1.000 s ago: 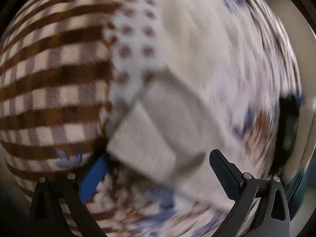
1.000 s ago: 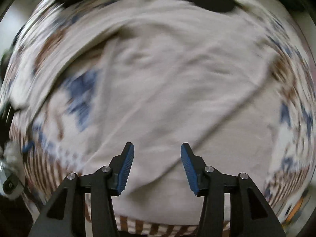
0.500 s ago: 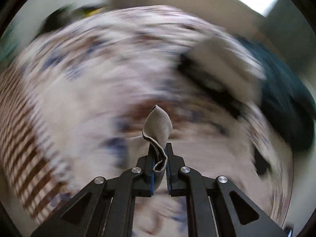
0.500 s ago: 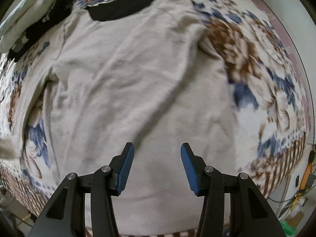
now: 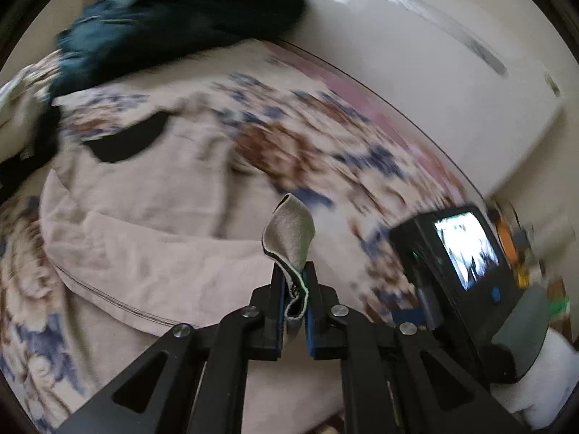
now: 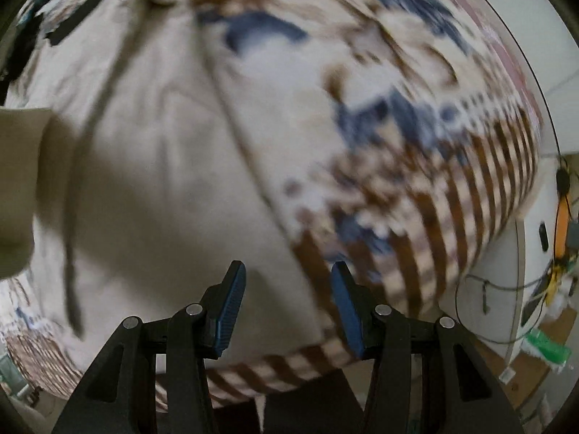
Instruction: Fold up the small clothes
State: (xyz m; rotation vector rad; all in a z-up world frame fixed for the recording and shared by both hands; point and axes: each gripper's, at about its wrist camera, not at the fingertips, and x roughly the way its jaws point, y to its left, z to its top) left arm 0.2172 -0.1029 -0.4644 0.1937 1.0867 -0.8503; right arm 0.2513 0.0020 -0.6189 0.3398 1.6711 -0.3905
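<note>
Firmly, left gripper pinching beige shirt, right gripper agape

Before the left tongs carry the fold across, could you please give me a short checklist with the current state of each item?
1. Left tongs shut on the beige garment edge: ok.
2. Enough cloth in the grip: ok, a flap stands above the fingers.
3. Right tongs free to pin or grab: ok, open and empty above the garment.
4. Garment lying flat on the patterned blanket: not ok, creases and a folded ridge show.
5. Far edge of the garment lined up: cannot tell, blurred.
6. Dark teal cloth clear of the fold: ok, at the far side.
</note>
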